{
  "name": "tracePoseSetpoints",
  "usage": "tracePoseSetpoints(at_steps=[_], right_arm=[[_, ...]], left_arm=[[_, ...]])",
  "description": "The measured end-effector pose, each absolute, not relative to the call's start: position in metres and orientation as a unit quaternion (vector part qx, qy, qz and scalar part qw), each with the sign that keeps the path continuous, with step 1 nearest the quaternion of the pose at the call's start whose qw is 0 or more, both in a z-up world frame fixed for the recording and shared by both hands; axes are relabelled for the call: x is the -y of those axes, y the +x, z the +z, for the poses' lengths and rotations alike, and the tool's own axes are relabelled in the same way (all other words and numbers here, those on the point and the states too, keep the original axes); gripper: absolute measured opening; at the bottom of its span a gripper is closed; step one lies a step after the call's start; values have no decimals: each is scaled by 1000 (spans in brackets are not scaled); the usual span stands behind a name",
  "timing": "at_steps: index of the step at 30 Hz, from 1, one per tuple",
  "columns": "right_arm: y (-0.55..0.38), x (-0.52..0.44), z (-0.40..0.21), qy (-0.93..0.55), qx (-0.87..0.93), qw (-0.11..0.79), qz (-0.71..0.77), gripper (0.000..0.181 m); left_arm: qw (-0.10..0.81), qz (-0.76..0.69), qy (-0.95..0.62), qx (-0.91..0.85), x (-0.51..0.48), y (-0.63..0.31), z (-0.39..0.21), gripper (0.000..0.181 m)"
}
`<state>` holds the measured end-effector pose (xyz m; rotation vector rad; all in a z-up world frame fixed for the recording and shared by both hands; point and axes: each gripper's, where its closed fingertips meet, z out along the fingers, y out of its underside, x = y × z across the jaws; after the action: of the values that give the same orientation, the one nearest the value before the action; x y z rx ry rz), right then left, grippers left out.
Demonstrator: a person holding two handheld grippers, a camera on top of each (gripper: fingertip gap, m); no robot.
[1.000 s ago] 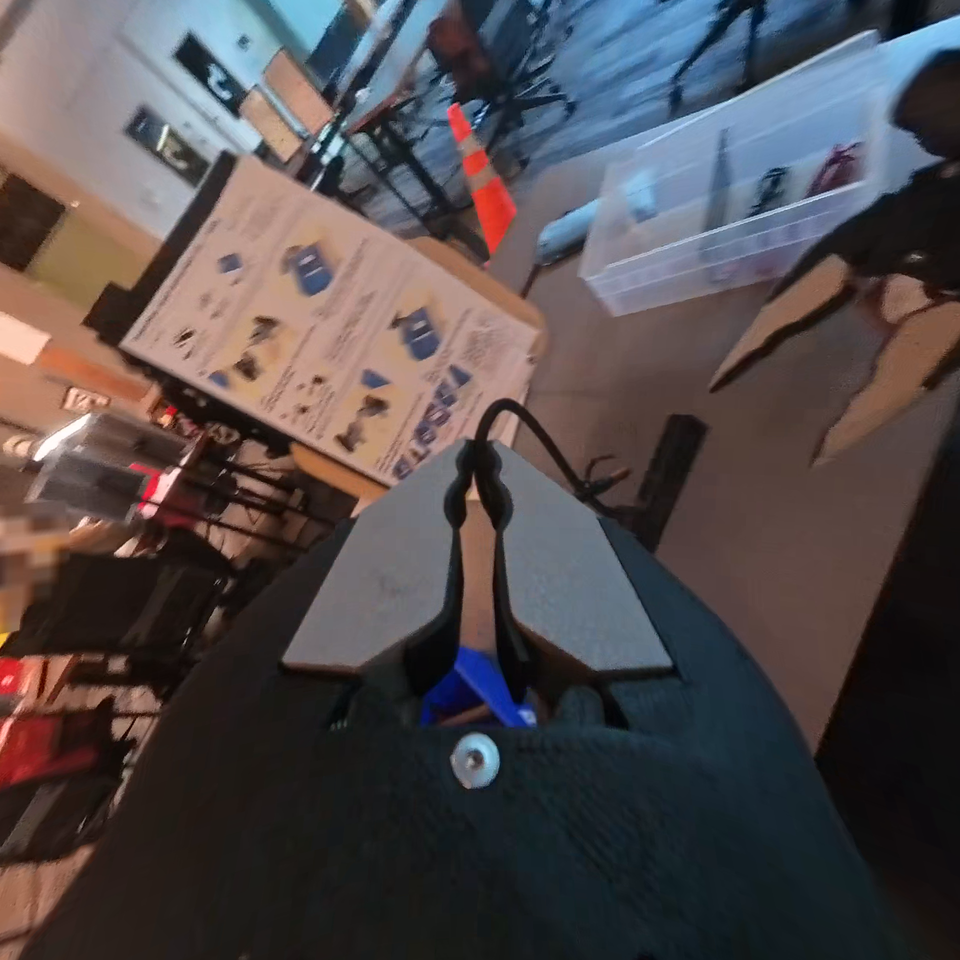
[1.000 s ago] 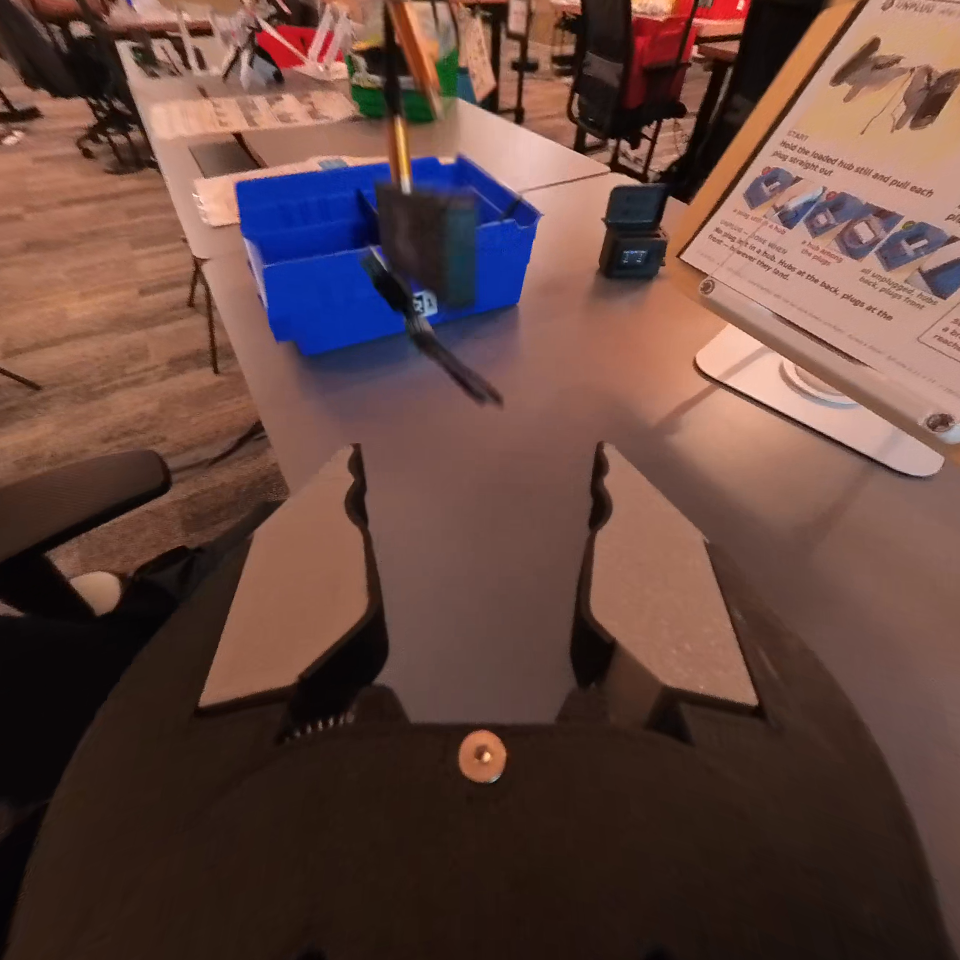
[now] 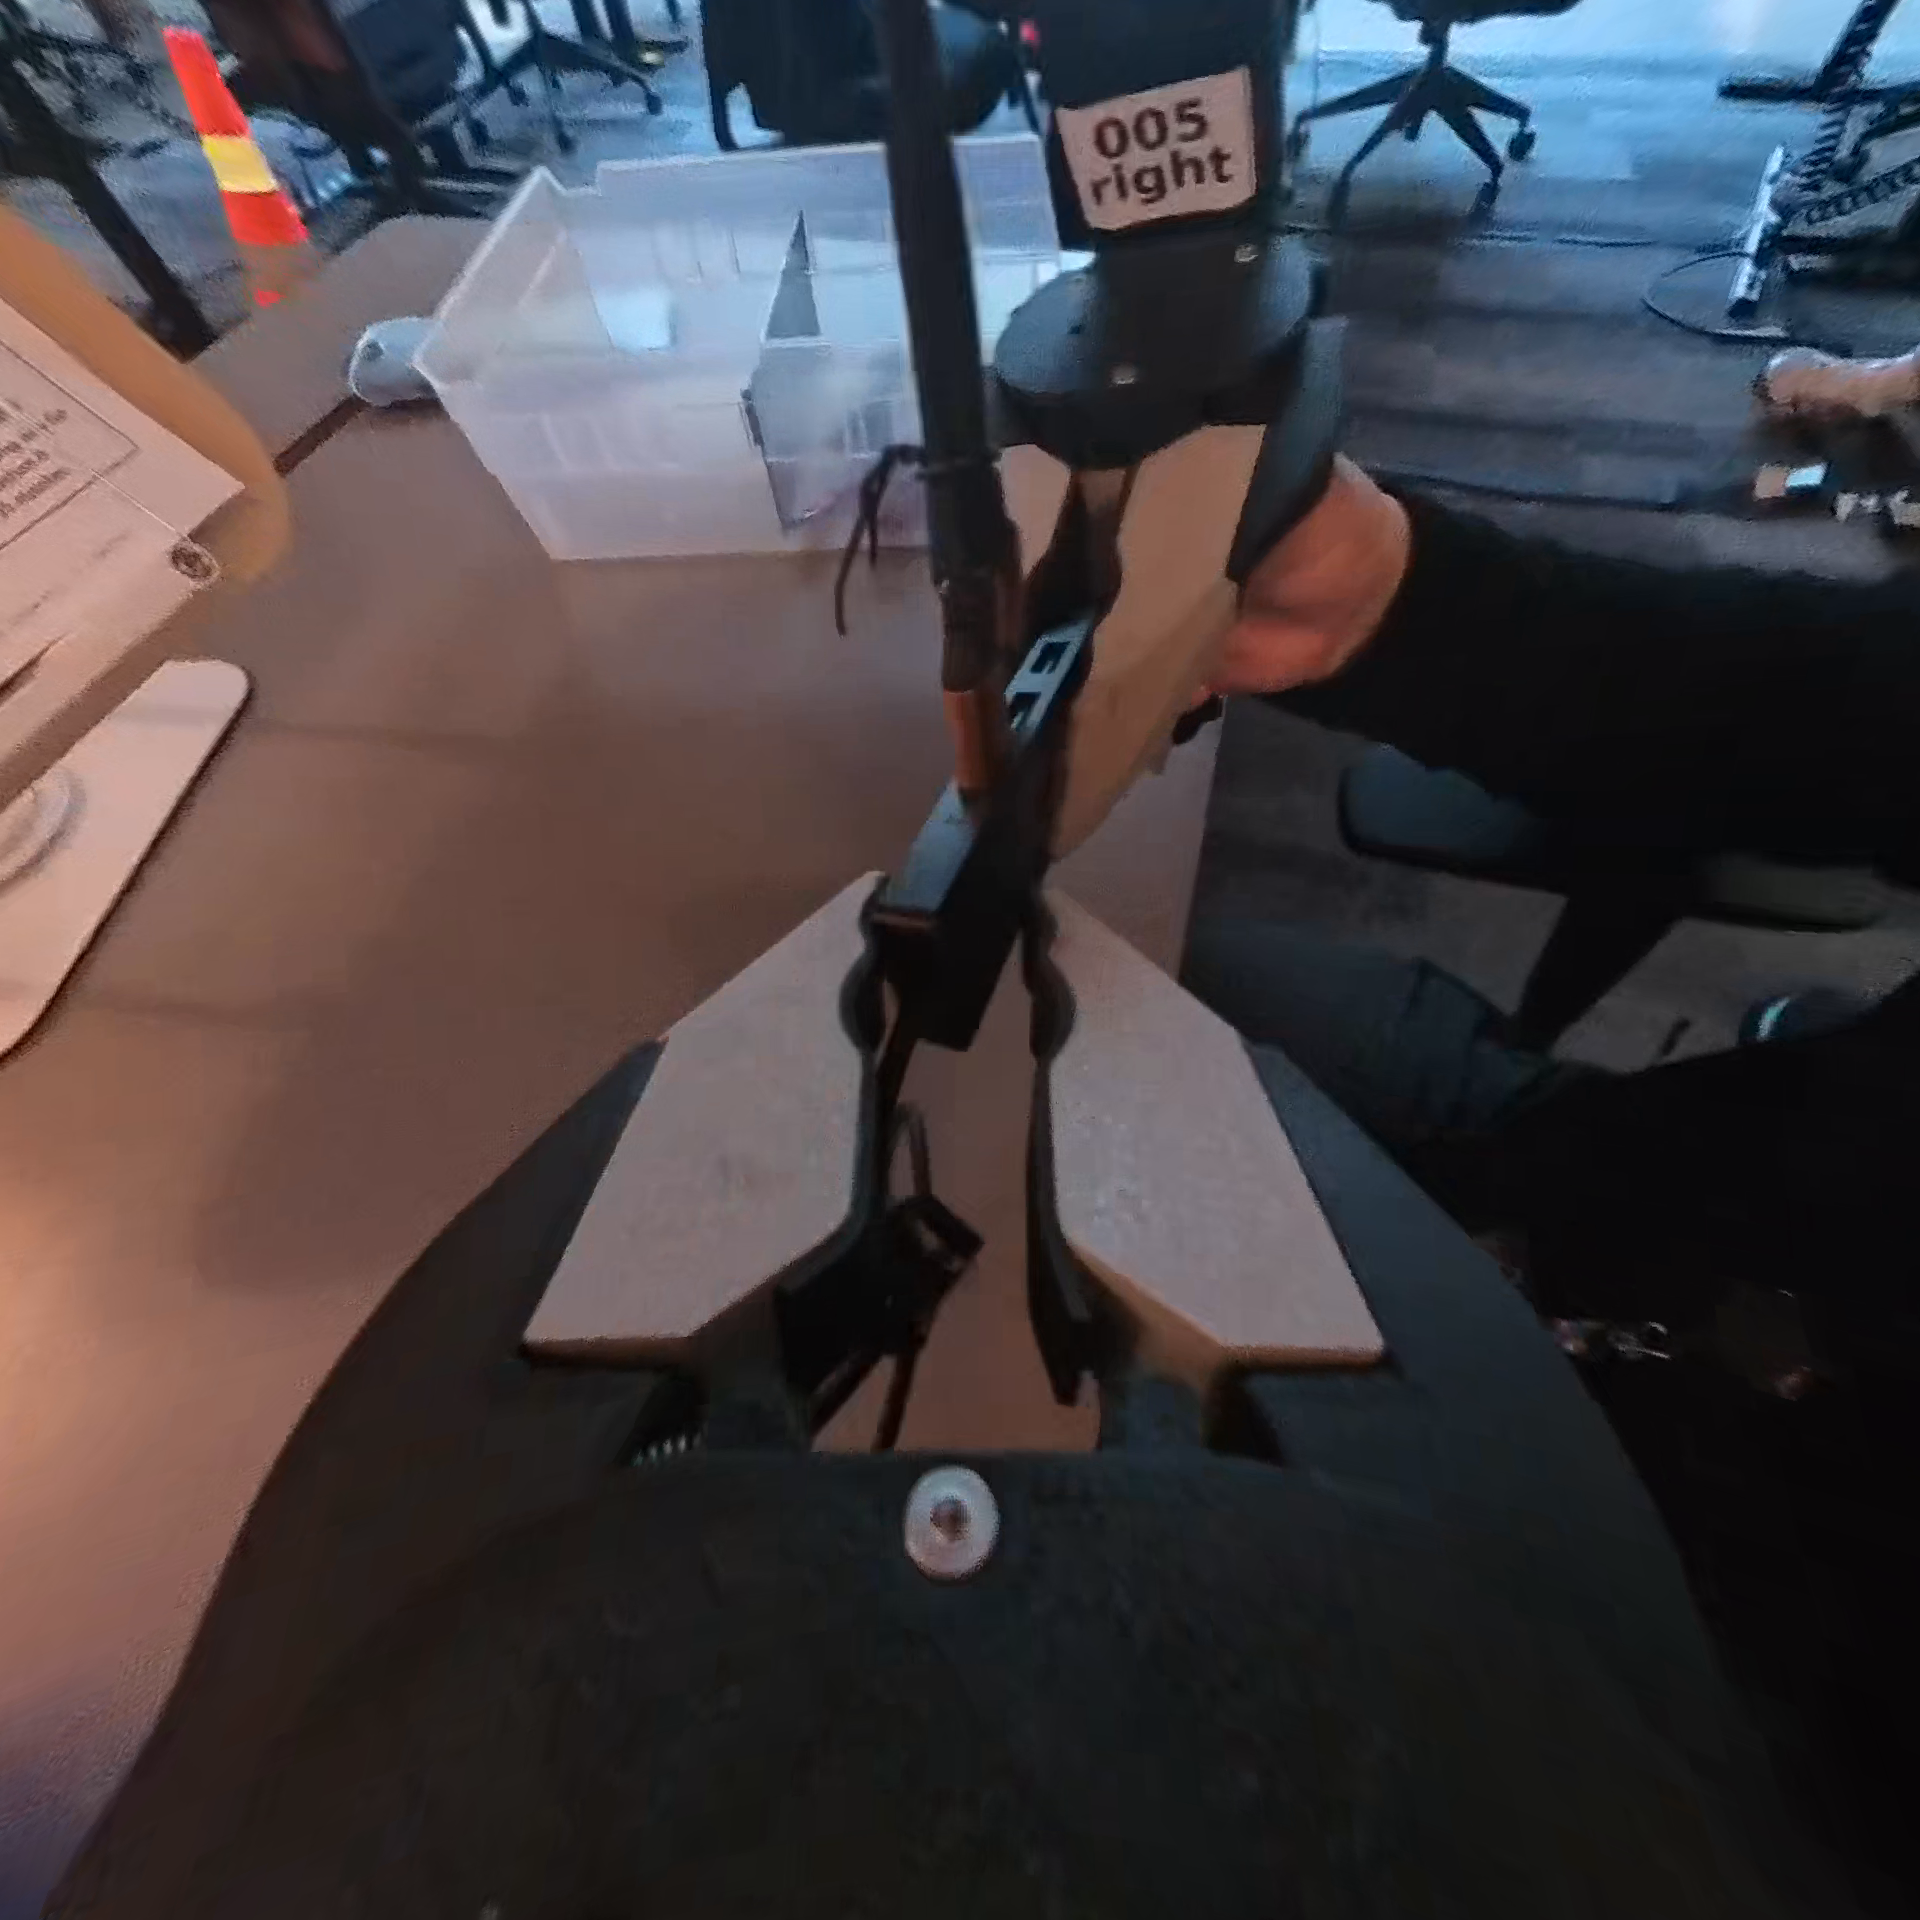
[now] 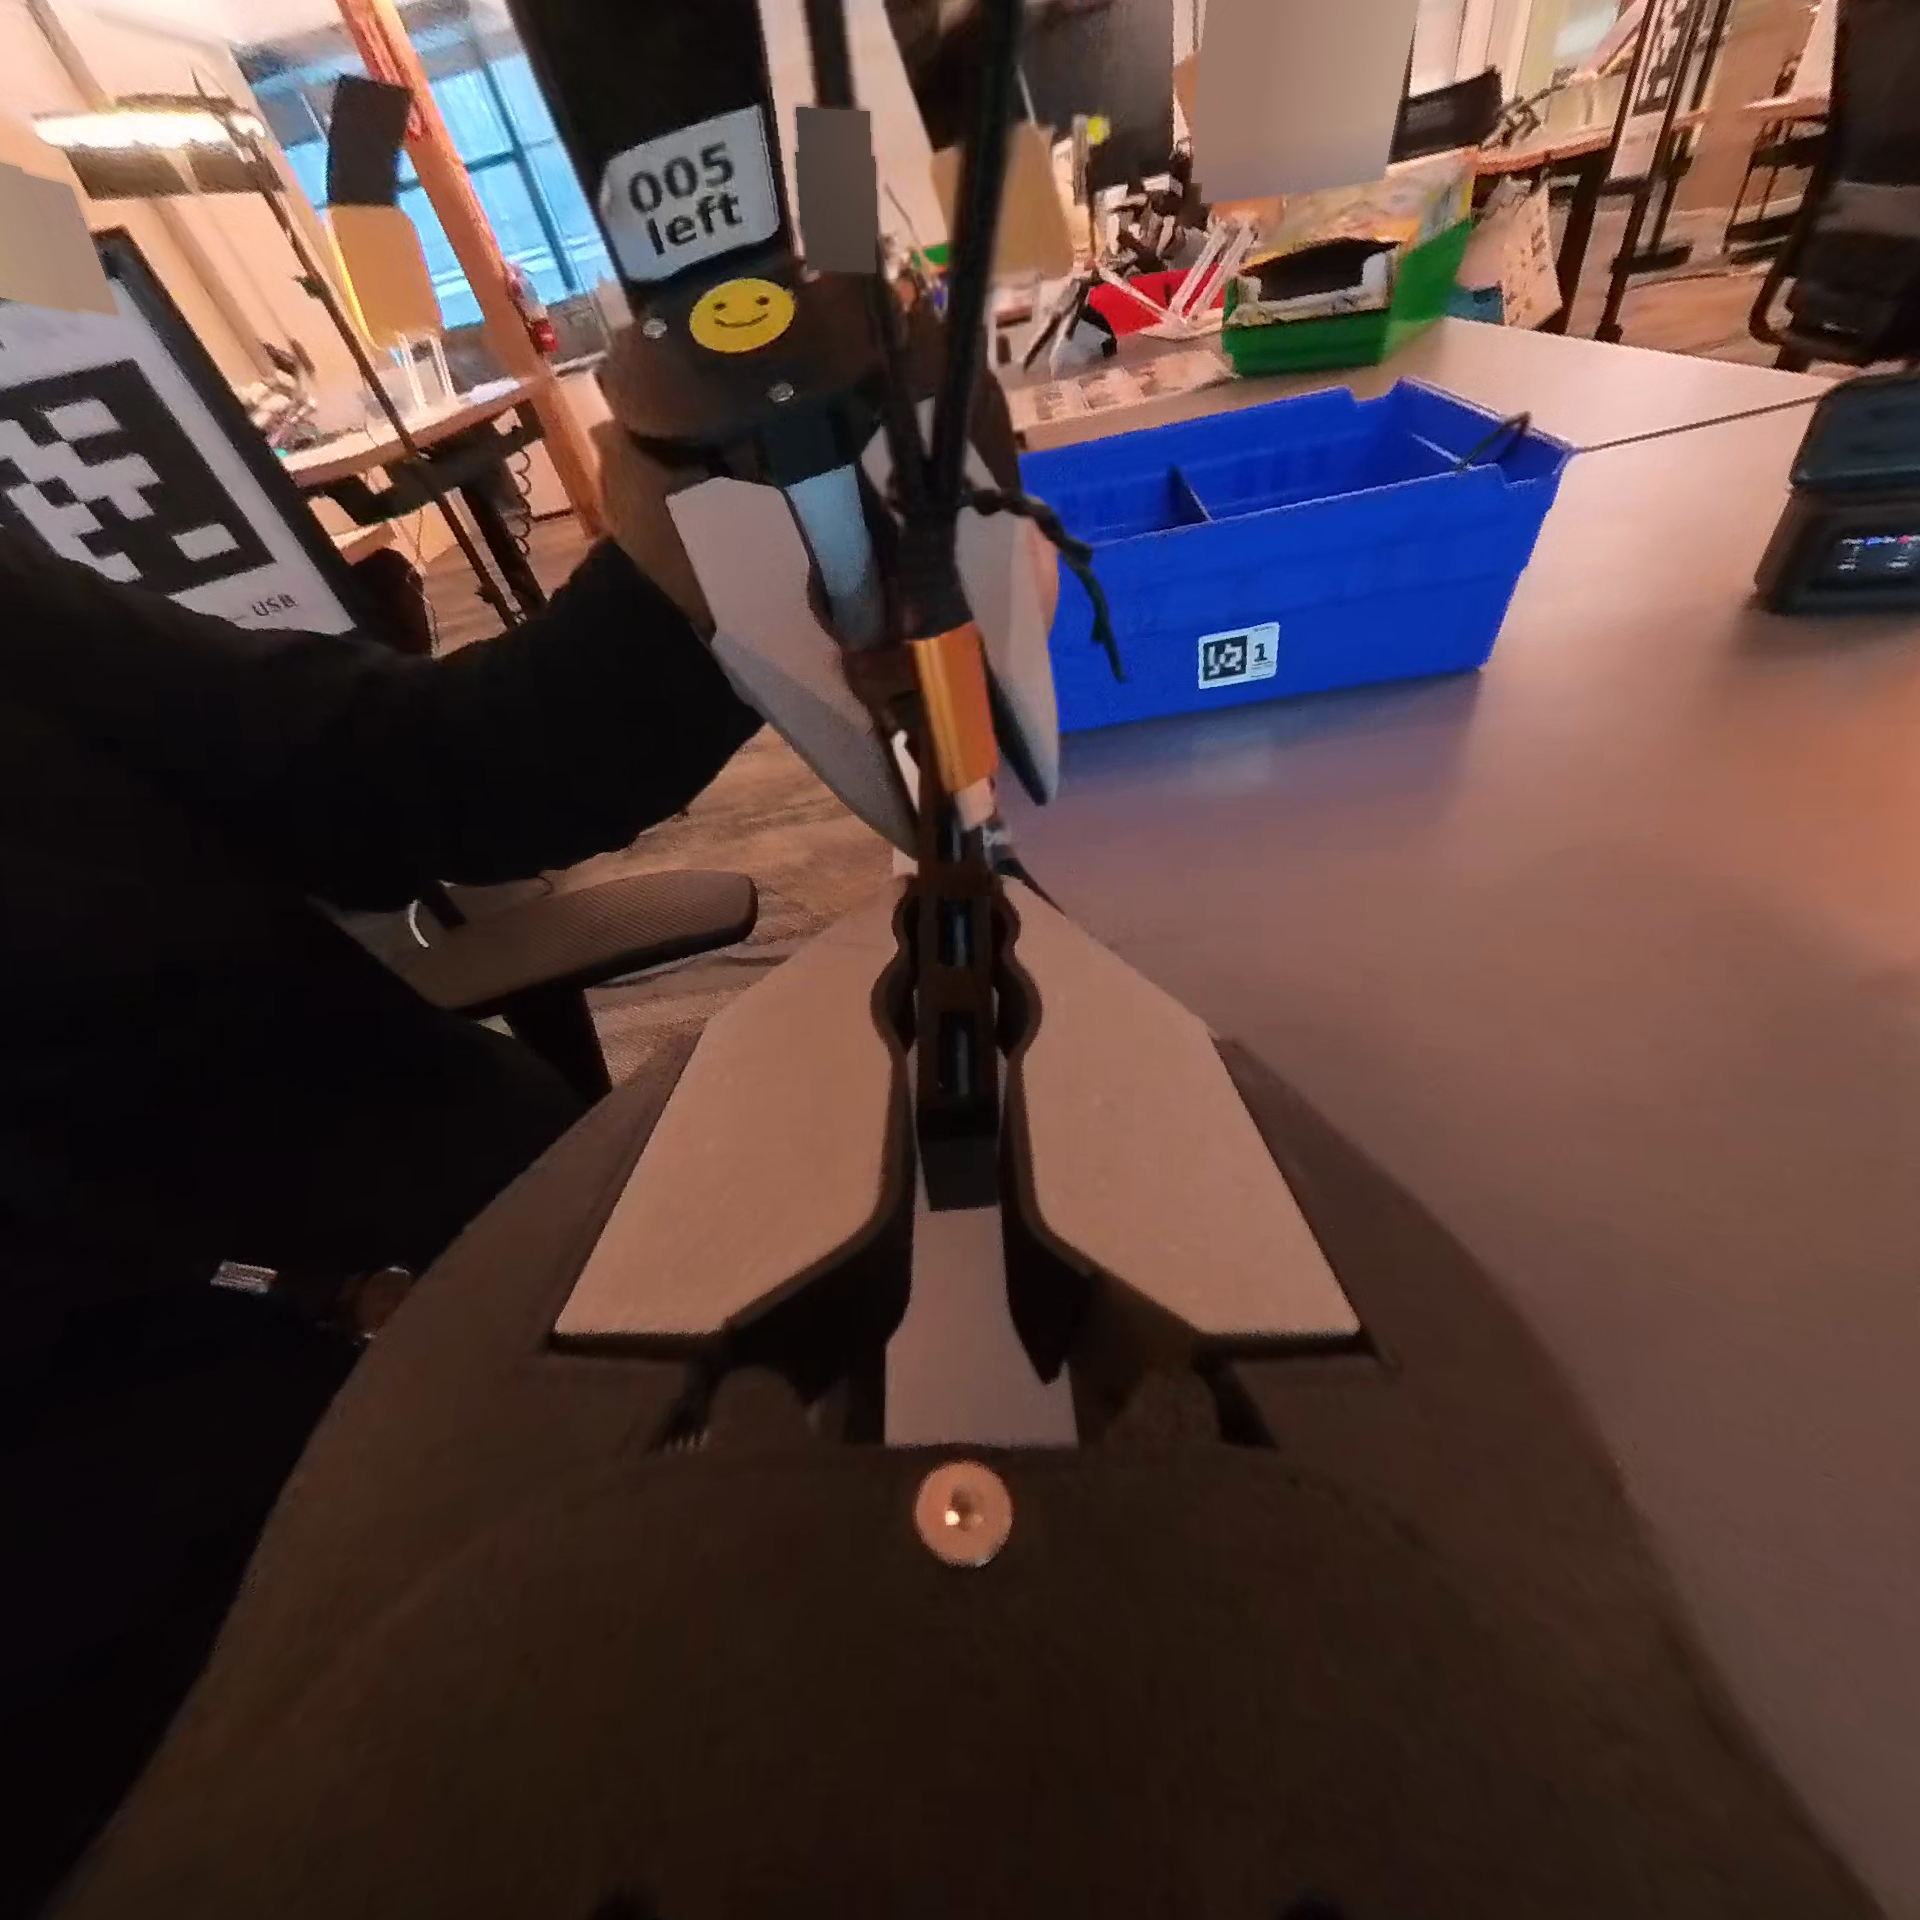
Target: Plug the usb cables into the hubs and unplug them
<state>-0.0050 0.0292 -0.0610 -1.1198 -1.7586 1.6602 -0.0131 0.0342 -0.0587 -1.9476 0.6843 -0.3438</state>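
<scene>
In the middle of the right wrist view, your right gripper (image 4: pixel 954 935) is clamped on the black USB hub (image 4: pixel 951 1081), which runs lengthwise between its fingers above the grey table (image 4: pixel 1507 987). Just above it, your left gripper (image 4: pixel 940 790) points down, clenched around an orange-sleeved plug (image 4: pixel 951 707) that meets the hub's far end. The blue bin (image 4: pixel 1299 592) sits at upper right, the clear bin (image 3: pixel 644 416) at the left view's upper middle.

An open workshop with a grey bench (image 4: pixel 1558 987), wood-look floor (image 4: pixel 769 800), rolling office chairs (image 3: pixel 1439 94), an orange traffic cone (image 3: pixel 223 156), cluttered tables (image 4: pixel 1621 343) and a bright window (image 4: pixel 499 177).
</scene>
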Motion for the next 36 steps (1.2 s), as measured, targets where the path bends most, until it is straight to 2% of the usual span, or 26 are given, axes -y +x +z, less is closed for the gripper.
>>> tracePoseSetpoints(at_steps=[4, 5, 12, 15, 19, 22, 36], right_arm=[[-1, -27, -67, -413, 641, 192, 617, 10], [-2, -29, -71, -429, 646, 183, 604, 16], [5, -43, -64, -432, 679, 269, 529, 25], [12, -44, -56, -423, 688, 301, 507, 10], [11, -42, -56, -420, 693, 311, 497, 13], [14, -35, -54, -404, 692, 285, 527, 5], [18, -25, -64, -385, 718, 244, 527, 4]], left_arm=[[501, -211, -794, -272, -28, -5, -62, 14], [494, -222, -796, -268, -27, -4, -65, 11], [477, -226, -811, -252, -26, -1, -81, 10], [473, -228, -812, -255, -28, 2, -81, 9], [464, -229, -813, -265, -30, 12, -82, 9], [453, -229, -817, -275, -30, 18, -88, 9], [441, -253, -811, -289, -25, 27, -90, 9]])
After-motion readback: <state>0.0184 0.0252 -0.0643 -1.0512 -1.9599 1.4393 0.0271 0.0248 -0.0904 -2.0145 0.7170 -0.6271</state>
